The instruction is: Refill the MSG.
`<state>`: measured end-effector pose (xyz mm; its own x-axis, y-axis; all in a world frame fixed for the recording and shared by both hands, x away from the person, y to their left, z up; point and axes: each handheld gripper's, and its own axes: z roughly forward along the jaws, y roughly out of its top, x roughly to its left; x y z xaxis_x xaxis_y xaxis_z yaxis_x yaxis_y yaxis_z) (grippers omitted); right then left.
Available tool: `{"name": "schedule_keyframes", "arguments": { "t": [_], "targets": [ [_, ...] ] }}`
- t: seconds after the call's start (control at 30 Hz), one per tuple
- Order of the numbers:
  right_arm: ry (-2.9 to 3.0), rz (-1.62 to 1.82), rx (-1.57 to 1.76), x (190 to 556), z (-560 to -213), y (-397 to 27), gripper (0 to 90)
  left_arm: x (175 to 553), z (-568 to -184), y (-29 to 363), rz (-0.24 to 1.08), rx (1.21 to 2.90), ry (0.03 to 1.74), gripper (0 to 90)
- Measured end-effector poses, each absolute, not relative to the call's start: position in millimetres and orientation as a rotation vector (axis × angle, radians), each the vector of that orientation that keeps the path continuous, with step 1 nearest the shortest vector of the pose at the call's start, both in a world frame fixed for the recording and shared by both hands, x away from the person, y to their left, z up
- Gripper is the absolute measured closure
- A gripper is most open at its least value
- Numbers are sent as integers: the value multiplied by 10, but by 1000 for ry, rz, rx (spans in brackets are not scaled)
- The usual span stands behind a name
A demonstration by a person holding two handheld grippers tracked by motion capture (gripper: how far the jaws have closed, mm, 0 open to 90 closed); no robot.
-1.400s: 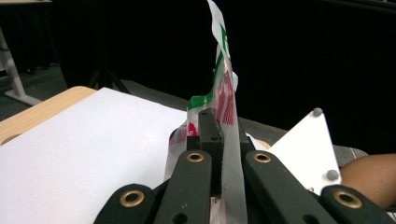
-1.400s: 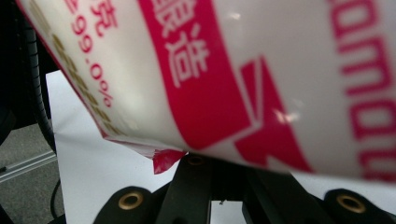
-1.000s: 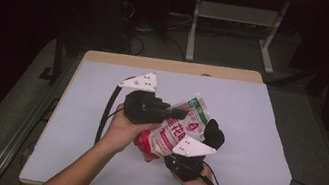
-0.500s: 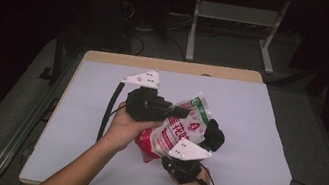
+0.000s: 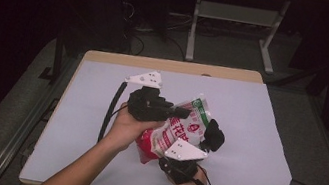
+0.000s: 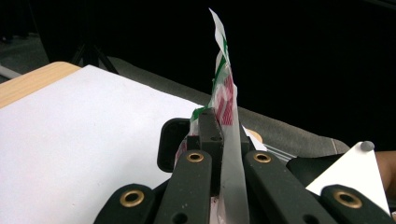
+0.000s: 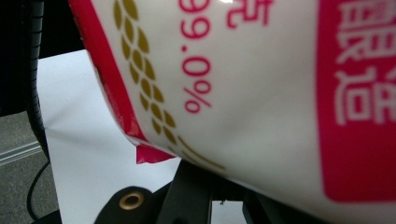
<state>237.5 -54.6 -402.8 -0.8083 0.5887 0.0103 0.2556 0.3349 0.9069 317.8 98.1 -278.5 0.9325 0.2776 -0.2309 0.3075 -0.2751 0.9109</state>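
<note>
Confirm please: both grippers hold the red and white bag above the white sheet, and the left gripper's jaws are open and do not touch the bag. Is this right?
Not quite. The left gripper is shut on the bag: the left gripper view shows its jaws clamped on the bag's thin edge. The rest stands: the right gripper holds the bag too, above the white sheet.

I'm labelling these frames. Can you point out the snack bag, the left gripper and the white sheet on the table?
snack bag (image 5: 182,128): high view, its printed front.
left gripper (image 6: 219,140): left gripper view, jaw tips clamping the bag's edge.
white sheet (image 5: 257,133): high view, bare right part.
</note>
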Motion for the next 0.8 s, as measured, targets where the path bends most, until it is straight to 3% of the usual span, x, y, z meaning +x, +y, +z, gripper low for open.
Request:
{"name": "schedule_keyframes", "arguments": {
  "t": [0.8],
  "targets": [
    [2273,1447,783,2380,-4083,-489,900,3247,-2837,939,-54,1882,463,900]
  ]
}}
